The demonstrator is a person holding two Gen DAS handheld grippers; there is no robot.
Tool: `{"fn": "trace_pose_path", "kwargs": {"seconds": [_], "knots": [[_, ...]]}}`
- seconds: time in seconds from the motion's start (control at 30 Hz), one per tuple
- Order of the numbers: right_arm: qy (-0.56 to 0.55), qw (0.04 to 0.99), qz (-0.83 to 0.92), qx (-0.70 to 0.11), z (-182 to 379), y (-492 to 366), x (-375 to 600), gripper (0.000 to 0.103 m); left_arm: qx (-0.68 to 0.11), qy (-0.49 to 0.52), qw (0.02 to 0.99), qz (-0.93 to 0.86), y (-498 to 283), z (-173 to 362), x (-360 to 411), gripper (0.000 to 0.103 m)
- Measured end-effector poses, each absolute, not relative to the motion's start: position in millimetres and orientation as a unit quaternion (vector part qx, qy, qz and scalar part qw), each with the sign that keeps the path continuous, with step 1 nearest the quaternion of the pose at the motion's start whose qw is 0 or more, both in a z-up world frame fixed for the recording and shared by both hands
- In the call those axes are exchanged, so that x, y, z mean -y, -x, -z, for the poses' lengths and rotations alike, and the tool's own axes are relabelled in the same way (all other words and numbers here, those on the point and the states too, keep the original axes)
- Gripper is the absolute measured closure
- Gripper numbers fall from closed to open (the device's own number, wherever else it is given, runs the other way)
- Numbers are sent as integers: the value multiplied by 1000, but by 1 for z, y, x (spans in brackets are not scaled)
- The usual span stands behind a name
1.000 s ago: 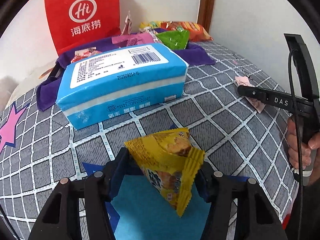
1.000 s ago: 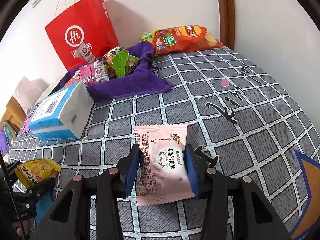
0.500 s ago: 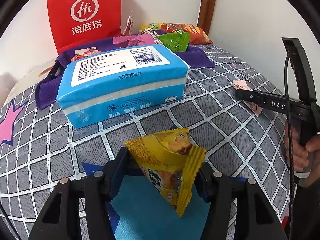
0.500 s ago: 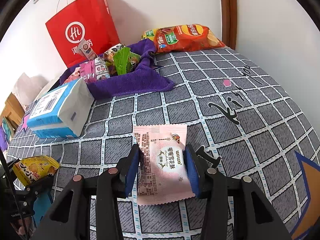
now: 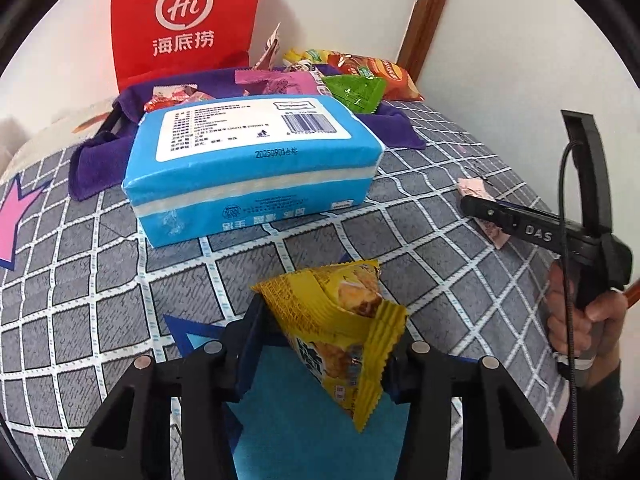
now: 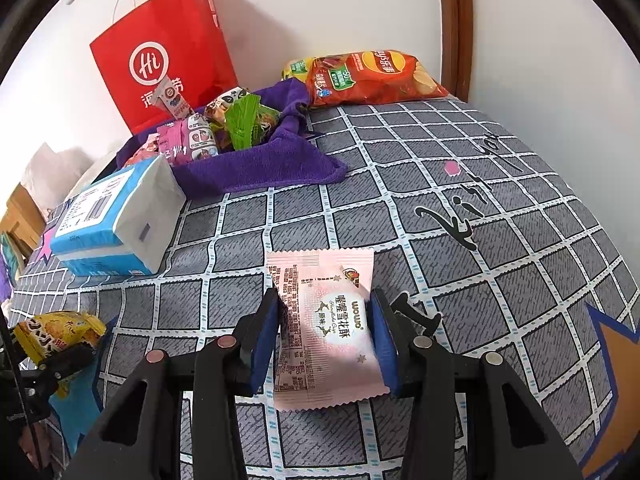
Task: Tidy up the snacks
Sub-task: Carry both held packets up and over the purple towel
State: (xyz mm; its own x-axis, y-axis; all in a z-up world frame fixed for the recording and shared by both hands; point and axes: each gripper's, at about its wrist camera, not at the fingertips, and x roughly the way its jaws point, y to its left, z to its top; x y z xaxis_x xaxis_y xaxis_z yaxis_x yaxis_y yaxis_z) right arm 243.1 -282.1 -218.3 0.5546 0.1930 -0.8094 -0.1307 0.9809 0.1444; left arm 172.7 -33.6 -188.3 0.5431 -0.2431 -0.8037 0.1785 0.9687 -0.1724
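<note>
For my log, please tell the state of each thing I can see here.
Left tool: shut on yellow snack packet.
Right tool: shut on pink snack packet.
Blue tissue pack: sealed, lying flat.
Red paper bag: upright.
Chips bag: sealed, lying down.

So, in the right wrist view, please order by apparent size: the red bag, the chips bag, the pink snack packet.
1. red bag
2. chips bag and pink snack packet look alike; the packet is much nearer the camera, so not ranked.
</note>
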Motion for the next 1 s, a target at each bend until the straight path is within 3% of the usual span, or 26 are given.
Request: {"fn": "trace_pose_path", "kwargs": {"seconds": [0.43,1.0], "knots": [[-31,874,-127,-467,208,-241,267,61,-440,32,890,114,-172,131,5,59],[-4,898,-175,-405,81,-317,195,61,-387,59,917,80,-246,45,-51,59]]}}
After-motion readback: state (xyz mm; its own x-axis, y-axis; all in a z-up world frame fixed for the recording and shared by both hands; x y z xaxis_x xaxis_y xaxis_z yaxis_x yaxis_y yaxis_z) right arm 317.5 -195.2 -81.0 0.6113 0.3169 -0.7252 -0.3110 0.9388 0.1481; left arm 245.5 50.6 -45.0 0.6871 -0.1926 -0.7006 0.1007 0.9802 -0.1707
